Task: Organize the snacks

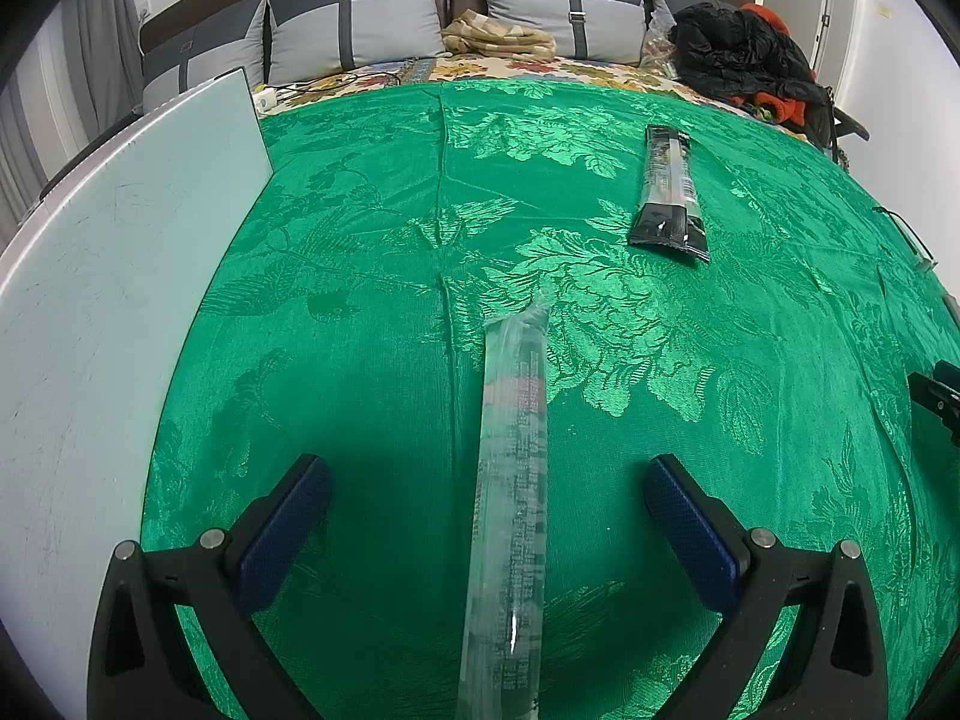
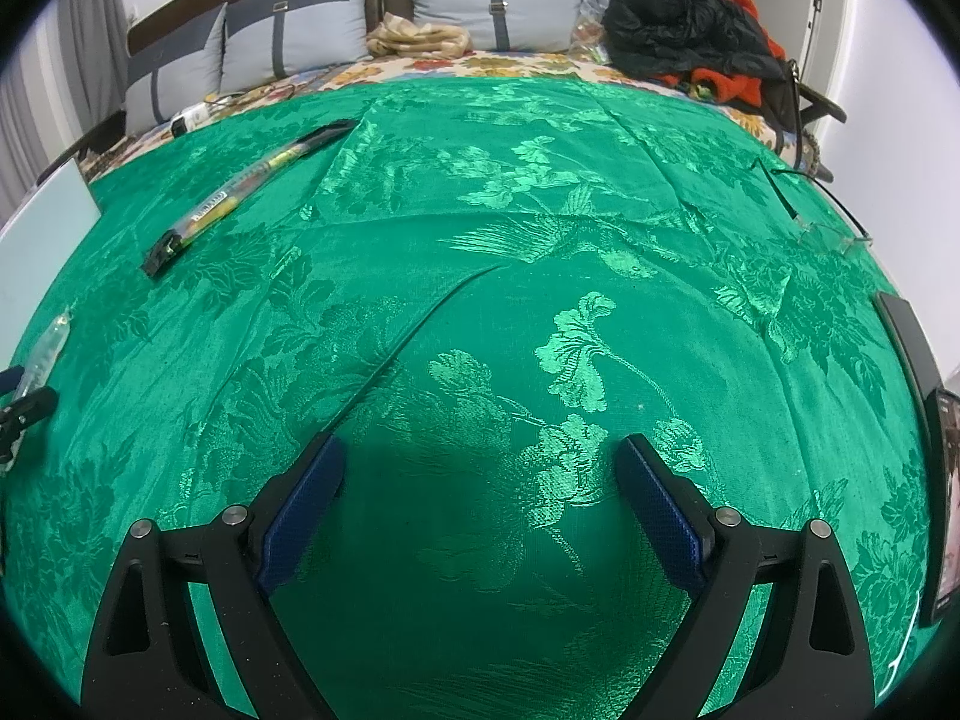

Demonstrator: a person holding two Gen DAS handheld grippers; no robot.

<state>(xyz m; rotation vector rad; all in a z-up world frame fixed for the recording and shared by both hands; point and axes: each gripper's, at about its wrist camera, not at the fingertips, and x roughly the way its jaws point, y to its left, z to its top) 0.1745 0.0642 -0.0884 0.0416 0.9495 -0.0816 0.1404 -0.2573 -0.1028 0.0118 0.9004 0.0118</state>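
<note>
Snack packets, left wrist view: a long clear packet (image 1: 513, 480) lies lengthwise on the green cloth (image 1: 372, 276), running up the middle between the fingers of the left gripper (image 1: 487, 492). Those fingers are spread wide; neither blue pad (image 1: 282, 531) touches the packet, and cloth shows on both sides of it. A black packet (image 1: 669, 195) lies flat further off to the right, well apart from the clear one, with open cloth all round it. A pale board (image 1: 120, 276) covers the left side, its straight edge meeting the cloth. Beyond the cloth's far edge are grey pillows (image 1: 354, 30) and a heap of dark clothing (image 1: 744, 54).

Right wrist view: the right gripper (image 2: 483, 501) hangs above bare cloth, fingers wide apart and holding nothing. The widest open room is the centre and the near half of the cloth. The black packet (image 2: 240, 189) lies at the far left, slanted. The clear packet's end (image 2: 48, 342) shows at the left edge beside part of the left gripper. A pair of glasses (image 2: 831, 234) rests near the right edge of the cloth.
</note>
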